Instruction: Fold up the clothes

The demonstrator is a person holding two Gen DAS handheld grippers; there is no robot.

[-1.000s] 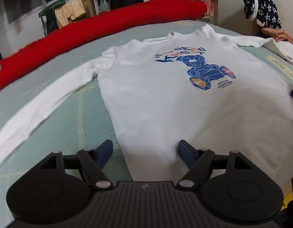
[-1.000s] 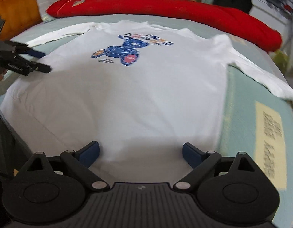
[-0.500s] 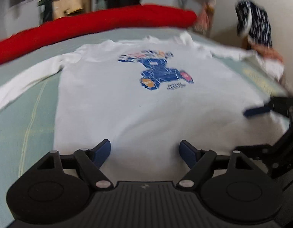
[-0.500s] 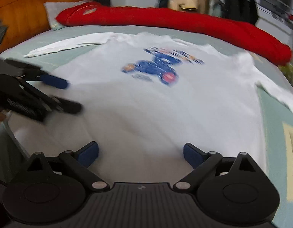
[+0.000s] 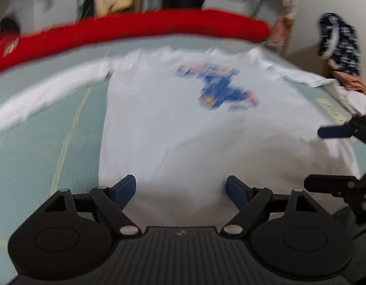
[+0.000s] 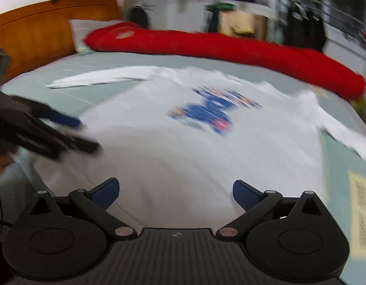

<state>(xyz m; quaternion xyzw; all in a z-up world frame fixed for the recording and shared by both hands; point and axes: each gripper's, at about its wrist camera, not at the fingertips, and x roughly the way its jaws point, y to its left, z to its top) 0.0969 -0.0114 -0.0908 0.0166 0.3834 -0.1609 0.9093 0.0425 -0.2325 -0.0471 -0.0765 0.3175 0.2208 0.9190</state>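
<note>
Item: white long-sleeved shirt [image 5: 173, 128], blue printed figure [image 5: 218, 90] on the chest. Laid flat, face up, on a pale green bed sheet [image 5: 45, 142]. Long axis runs straight away from both sets of jaws: hem nearest, collar at the far end, one sleeve stretched out to each side.

Left gripper [image 5: 180, 190]: over the hem towards the shirt's left side edge. Jaws opening, nothing between them but the cloth below; no pinch visible.

Right gripper [image 6: 175, 191]: over the hem further towards the opposite side. Jaws spread fully wide, released, holding nothing.

Relation for the next move, as a judgement: both pairs stand at the hem end, side by side and near each other, each about equally close to its own bottom corner; a lengthwise fold would call for each to drop onto the hem below.

Pose: both grippers tilt downward over the cloth, pointing towards the collar. Pictures are motion-blurred.

Surroundings: red quilt [image 6: 230, 47] rolled along the far edge; wooden headboard [image 6: 40, 28]; dark patterned garment [image 5: 339, 40] beyond the bed.
</note>
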